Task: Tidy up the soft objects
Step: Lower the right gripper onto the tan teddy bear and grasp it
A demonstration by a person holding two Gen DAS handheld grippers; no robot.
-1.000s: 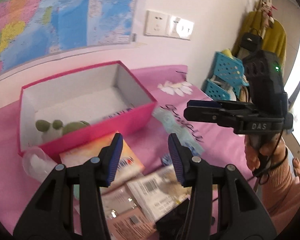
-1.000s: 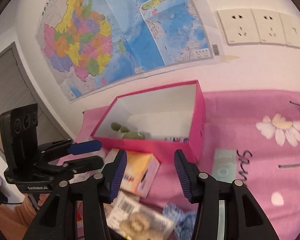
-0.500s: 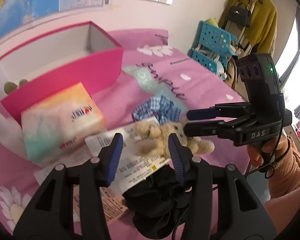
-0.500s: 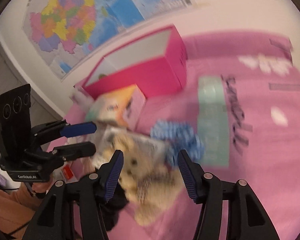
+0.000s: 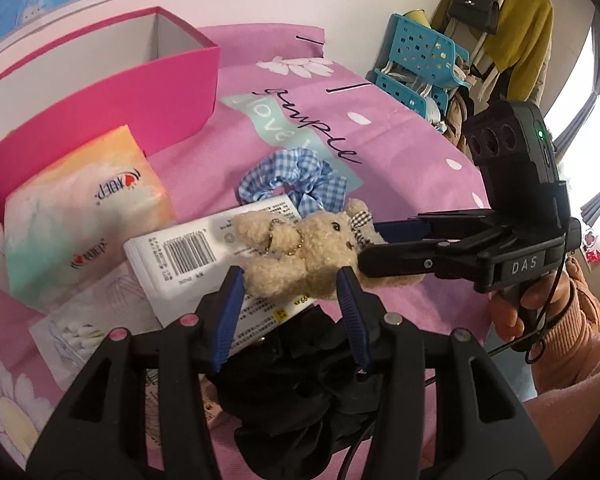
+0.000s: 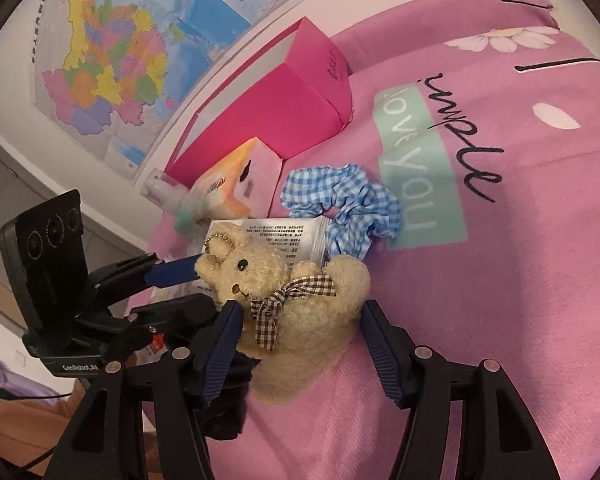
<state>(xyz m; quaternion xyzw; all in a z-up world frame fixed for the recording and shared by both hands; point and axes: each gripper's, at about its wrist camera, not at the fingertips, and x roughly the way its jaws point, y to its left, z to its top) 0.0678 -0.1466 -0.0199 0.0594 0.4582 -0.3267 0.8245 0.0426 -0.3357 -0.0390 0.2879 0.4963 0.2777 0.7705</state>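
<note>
A small beige teddy bear [image 5: 300, 254] [image 6: 300, 300] with a checked bow lies on a white packet on the pink cloth. My left gripper [image 5: 290, 296] is open, its jaws on either side of the bear's lower body. My right gripper [image 6: 302, 334] is open around the bear too and shows from the side in the left wrist view [image 5: 380, 240]. A blue checked scrunchie [image 5: 296, 178] [image 6: 340, 204] lies just beyond the bear. A black scrunchie [image 5: 300, 380] lies under my left gripper. The open pink box [image 5: 112, 92] [image 6: 276, 96] stands behind.
A tissue pack [image 5: 80, 208] [image 6: 228, 184] sits in front of the box. A white barcoded packet [image 5: 180, 256] and a cotton swab packet [image 5: 80, 328] lie beside it. Blue baskets [image 5: 420, 64] and hanging clothes stand past the table's right edge.
Both grippers have dropped from facing the wall and box down to the table. They have closed in on the teddy bear, which now sits between both pairs of open jaws.
</note>
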